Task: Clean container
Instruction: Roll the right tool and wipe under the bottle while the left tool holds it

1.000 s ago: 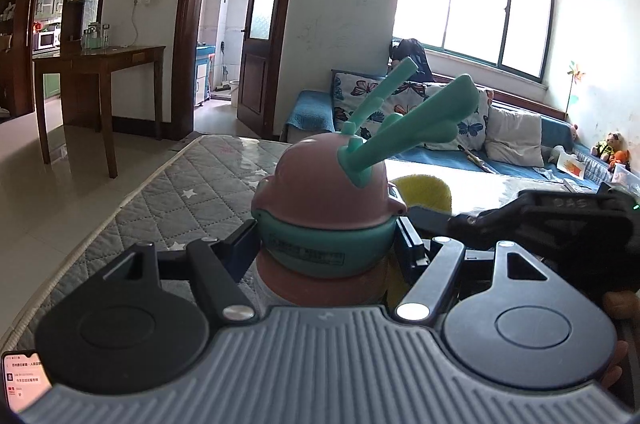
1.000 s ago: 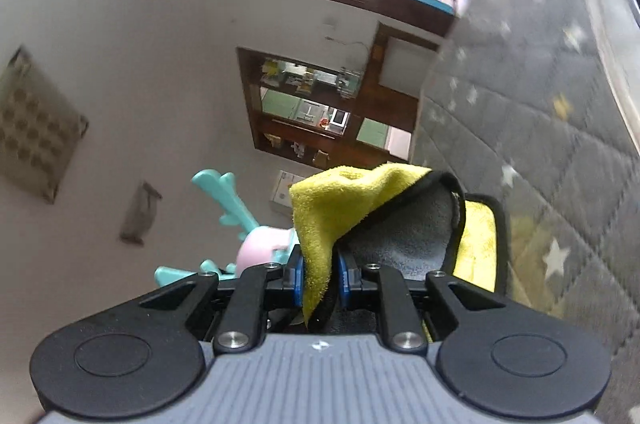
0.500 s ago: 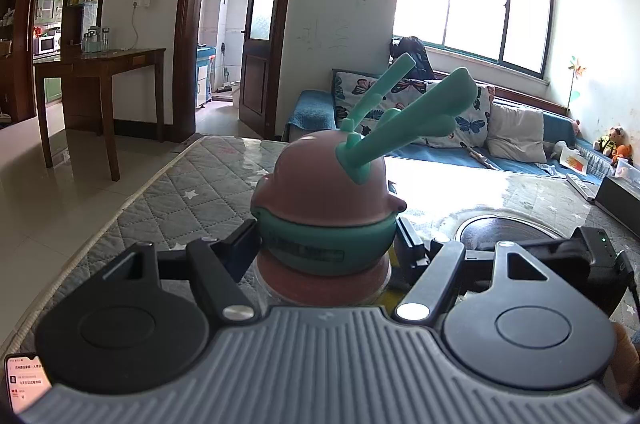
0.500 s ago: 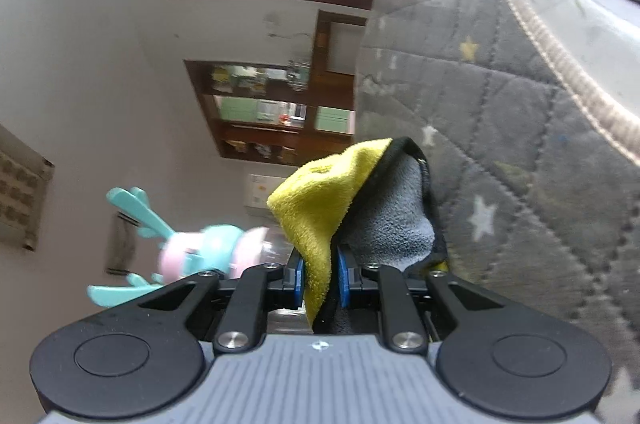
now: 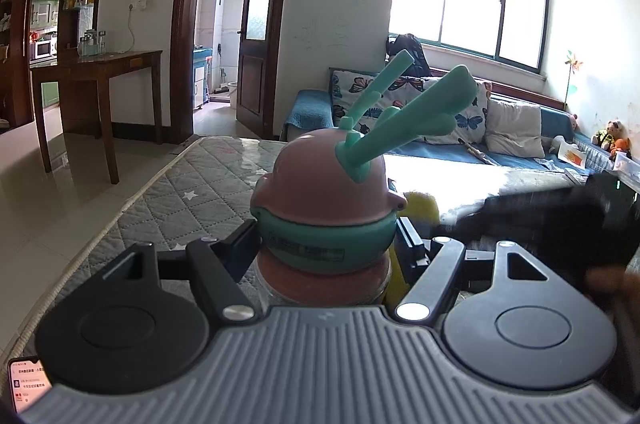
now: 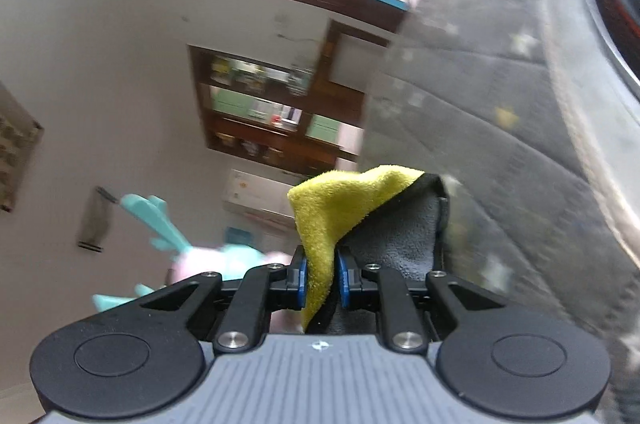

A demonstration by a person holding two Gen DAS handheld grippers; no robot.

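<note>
Pink-and-teal bottle clamped upright in the left gripper, above the quilted mat.
Right gripper pinches a yellow cloth just right of the bottle, seemingly touching its side; best wiped with firm strokes, the bottle held steady.

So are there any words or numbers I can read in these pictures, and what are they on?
None can be read.
Label on the teal band of the pink container: print too small and blurred.
Phone screen at the lower left corner: lines of text, too small to read.
Yellow cloth in the right gripper: no writing.
Left gripper: no writing.
</note>
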